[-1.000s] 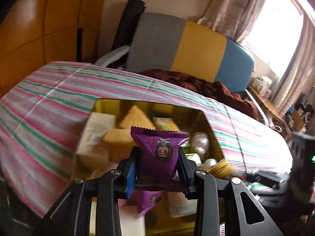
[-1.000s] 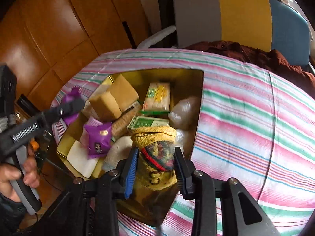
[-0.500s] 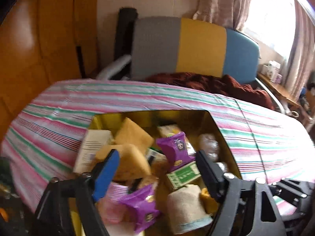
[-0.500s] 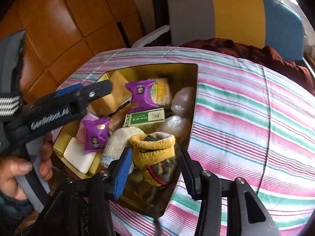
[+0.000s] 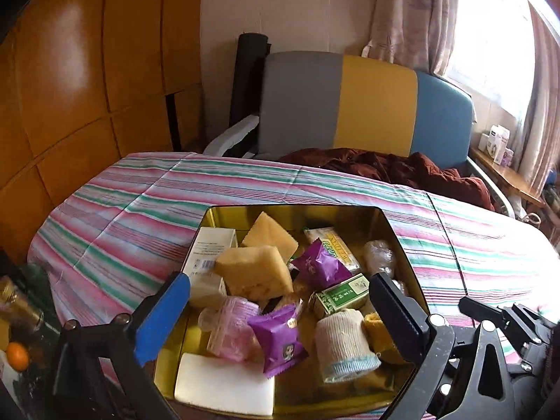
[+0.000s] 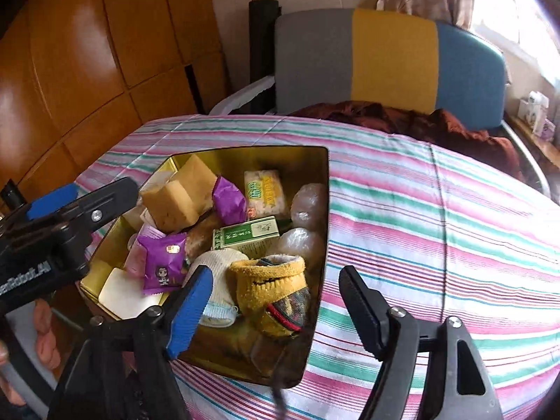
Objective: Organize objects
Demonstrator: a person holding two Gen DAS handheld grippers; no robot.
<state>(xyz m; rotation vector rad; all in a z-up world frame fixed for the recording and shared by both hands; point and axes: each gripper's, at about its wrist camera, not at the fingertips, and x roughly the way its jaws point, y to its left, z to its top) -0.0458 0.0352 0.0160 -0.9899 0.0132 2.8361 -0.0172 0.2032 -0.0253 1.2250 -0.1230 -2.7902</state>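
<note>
A gold tin box (image 5: 402, 245) (image 6: 323, 210) sits on the striped cloth, full of items. Two purple snack packets (image 5: 320, 266) (image 5: 280, 337) lie in it, also seen in the right wrist view (image 6: 229, 199) (image 6: 162, 262). A yellow sock (image 6: 276, 287) (image 5: 376, 329) and a cream sock (image 5: 344, 344) (image 6: 220, 280) lie at the near end. My left gripper (image 5: 276, 311) is open and empty above the box. My right gripper (image 6: 276, 304) is open and empty, its jaws either side of the yellow sock, above it.
Yellow sponges (image 5: 257, 273), a green box (image 5: 341, 295), a white bar (image 5: 224, 385) and wrapped clear balls (image 6: 309, 203) also fill the tin. A striped cloth (image 6: 437, 227) covers the surface. A tricolour chair (image 5: 367, 105) with a brown cloth stands behind. Bottles (image 5: 21, 308) stand at left.
My left gripper opened and dropped a purple packet into the box. My right gripper opened and released the yellow sock into the box. Both pulled back.
</note>
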